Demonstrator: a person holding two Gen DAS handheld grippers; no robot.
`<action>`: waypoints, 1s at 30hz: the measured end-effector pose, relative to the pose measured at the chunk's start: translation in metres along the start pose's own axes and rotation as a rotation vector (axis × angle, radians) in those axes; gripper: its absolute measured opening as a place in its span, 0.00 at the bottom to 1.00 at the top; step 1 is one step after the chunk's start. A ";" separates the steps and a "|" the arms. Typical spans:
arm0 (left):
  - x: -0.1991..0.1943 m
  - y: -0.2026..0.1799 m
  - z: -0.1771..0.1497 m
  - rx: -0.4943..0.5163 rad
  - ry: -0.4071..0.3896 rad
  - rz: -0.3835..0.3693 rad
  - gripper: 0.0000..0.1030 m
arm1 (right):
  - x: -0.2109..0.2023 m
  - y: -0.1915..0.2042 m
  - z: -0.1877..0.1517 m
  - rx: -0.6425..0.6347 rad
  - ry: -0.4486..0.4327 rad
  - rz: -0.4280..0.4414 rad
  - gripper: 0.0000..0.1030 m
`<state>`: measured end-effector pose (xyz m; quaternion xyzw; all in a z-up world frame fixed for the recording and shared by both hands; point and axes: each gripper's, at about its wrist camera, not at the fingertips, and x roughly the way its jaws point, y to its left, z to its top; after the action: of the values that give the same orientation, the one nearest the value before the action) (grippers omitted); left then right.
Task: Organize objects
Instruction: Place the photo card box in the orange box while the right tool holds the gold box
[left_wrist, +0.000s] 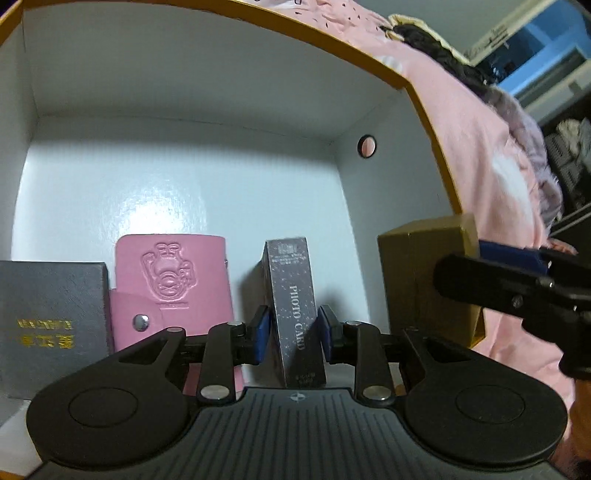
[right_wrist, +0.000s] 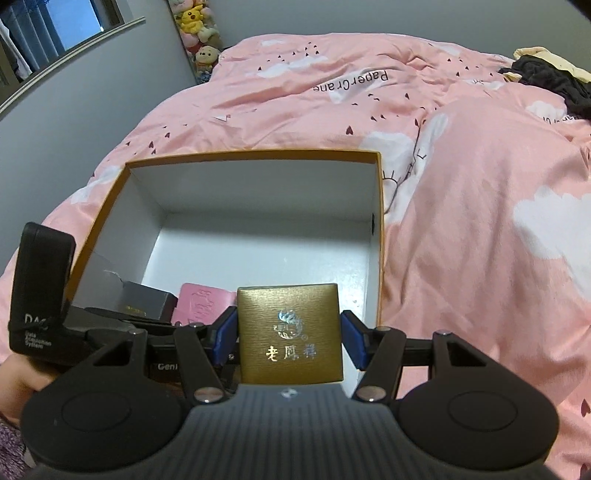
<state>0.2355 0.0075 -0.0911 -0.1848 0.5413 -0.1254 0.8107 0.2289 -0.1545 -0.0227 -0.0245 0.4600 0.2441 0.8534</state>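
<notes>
Left wrist view: your left gripper (left_wrist: 293, 334) reaches into the open box (left_wrist: 184, 74), its blue pads flanking the upright photo card box (left_wrist: 295, 314); whether they press it, you cannot tell. A pink card holder (left_wrist: 171, 280) and a grey box (left_wrist: 48, 321) sit to its left.

Right wrist view: your right gripper (right_wrist: 290, 338) is clamped on the gold box (right_wrist: 290, 334), held over the open box's near edge, above the pink bedspread (right_wrist: 480, 203).

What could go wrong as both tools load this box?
1. The left tool grips the photo card box standing on its narrow end beside the pink card holder; released, it may topple.
2. The right tool, bringing the gold box over the near storage box wall, could hit the left tool close by.
</notes>
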 end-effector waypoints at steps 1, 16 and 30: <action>0.000 -0.001 -0.001 0.002 0.003 0.028 0.30 | 0.000 0.000 -0.001 0.000 0.003 -0.004 0.59; -0.008 0.010 -0.007 -0.019 -0.026 0.075 0.31 | 0.006 0.001 -0.003 0.011 0.048 -0.027 0.59; -0.015 0.016 -0.010 -0.036 -0.040 0.015 0.26 | 0.027 0.006 -0.005 0.090 0.116 -0.112 0.59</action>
<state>0.2205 0.0264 -0.0889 -0.1979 0.5283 -0.1059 0.8189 0.2348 -0.1398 -0.0458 -0.0258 0.5171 0.1732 0.8378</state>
